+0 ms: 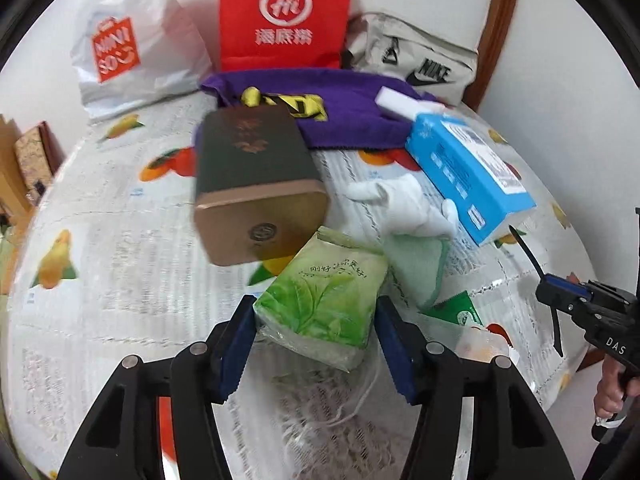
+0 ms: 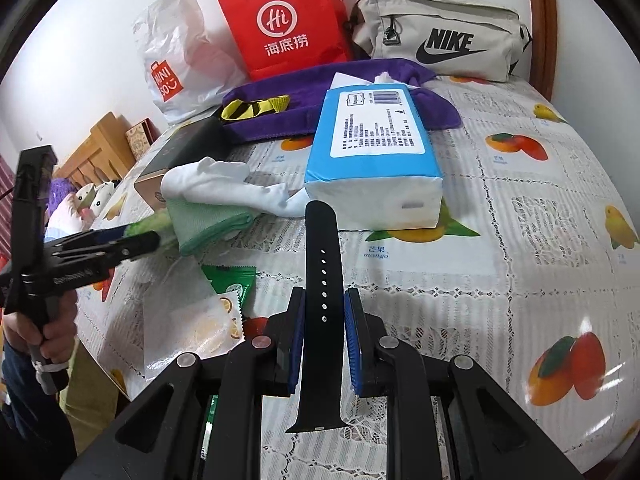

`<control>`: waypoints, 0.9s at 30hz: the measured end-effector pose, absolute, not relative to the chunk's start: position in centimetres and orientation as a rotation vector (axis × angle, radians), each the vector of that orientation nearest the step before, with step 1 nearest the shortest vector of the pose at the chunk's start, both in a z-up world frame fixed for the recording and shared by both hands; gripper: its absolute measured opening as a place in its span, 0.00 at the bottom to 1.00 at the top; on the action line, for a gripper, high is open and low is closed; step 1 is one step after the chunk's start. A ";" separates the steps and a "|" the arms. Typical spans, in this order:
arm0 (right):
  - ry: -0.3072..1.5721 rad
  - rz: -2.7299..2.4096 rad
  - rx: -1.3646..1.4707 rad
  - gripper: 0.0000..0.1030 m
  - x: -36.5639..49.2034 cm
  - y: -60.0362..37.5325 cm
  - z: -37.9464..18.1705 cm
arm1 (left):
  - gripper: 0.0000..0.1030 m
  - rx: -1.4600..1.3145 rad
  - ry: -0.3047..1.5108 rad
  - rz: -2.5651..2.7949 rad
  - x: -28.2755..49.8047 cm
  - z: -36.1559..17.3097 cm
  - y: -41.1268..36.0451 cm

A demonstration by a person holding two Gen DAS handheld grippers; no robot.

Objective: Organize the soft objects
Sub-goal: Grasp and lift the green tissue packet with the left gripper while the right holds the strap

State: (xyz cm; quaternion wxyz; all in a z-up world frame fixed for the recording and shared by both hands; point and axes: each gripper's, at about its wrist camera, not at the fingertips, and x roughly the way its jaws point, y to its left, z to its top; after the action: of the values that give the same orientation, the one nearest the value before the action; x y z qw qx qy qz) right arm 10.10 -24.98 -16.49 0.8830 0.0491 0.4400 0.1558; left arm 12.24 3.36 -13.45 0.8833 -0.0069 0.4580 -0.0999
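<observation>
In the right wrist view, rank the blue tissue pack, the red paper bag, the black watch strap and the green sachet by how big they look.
Largest to smallest as they appear:
1. Blue tissue pack and red paper bag: look alike, and the bag stands farther back, so unranked.
2. Black watch strap, enlarged by nearness to the right claw.
3. Green sachet, partly covered.

2 wrist cams, low over table (image 2: 500, 280), share blue tissue pack (image 1: 472, 176).

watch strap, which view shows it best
Right wrist view: the black watch strap runs full length between the right tongs, holes visible. Left wrist view shows only a thin dark sliver off the right tongs.
</observation>
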 end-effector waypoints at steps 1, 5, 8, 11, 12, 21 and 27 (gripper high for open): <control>0.913 0.324 0.101 0.18 10.0 -25.0 -16.4 | 0.55 -0.018 0.949 -0.205 12.1 -13.2 3.5; 0.901 0.319 0.096 0.18 9.5 -25.3 -15.7 | 0.55 -0.050 0.936 -0.187 11.4 -12.4 4.4; 0.887 0.318 0.099 0.18 9.1 -25.6 -14.8 | 0.55 -0.075 0.926 -0.175 11.1 -11.6 5.0; 0.870 0.316 0.096 0.18 8.9 -25.7 -13.8 | 0.55 -0.089 0.910 -0.162 11.0 -10.5 5.2; 0.864 0.318 0.096 0.18 8.9 -25.7 -13.4 | 0.55 -0.092 0.904 -0.161 10.9 -10.2 5.2; 0.820 0.326 0.105 0.18 9.8 -26.2 -10.2 | 0.55 -0.112 0.856 -0.162 11.4 -6.6 4.9; 0.793 0.331 0.093 0.18 11.9 -26.1 -8.1 | 0.55 -0.134 0.838 -0.156 13.0 -4.7 4.8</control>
State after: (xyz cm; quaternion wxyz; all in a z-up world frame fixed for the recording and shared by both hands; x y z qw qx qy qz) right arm 11.86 -26.12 -8.09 0.9081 0.0452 0.3842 0.1605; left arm 12.98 4.79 -4.73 0.9084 -0.0648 0.4061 -0.0756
